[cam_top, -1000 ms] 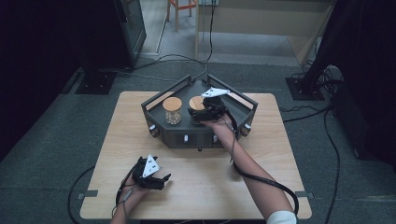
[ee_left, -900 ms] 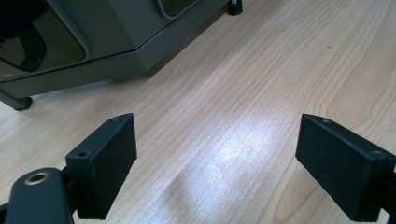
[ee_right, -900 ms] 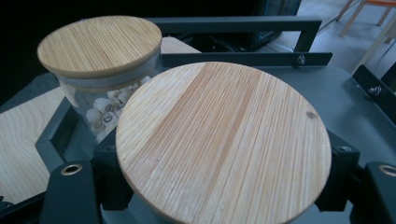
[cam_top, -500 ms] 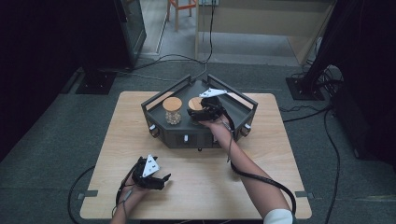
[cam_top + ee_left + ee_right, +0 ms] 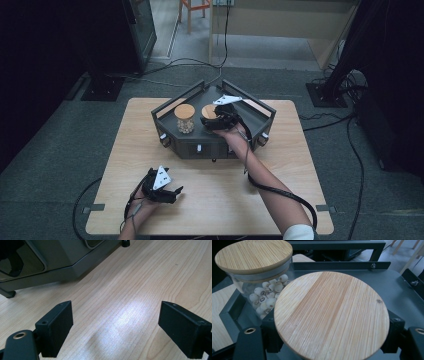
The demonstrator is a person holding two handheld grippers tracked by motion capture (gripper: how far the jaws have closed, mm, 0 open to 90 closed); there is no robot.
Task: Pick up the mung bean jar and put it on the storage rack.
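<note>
Two lidded jars stand on the dark metal tray at the far side of the pale wooden table, and we have our right gripper around the nearer one, a glass jar under a round bamboo lid. Its black fingers are clamped on the jar just below the lid rim, one on each side. Just beside it stands the second glass jar of pale round seeds, also topped in bamboo.

We judge the held jar stiff, smooth and breakable, with some weight if it is filled like its neighbour; what is inside we cannot tell. Glass will slip under hard pads, so we want the grip on the body beneath the lid, where the overhang stops it sliding down, not on the lid, which may simply lift off.

Our left gripper rests on the table near its front edge, fingers apart with nothing between them.
</note>
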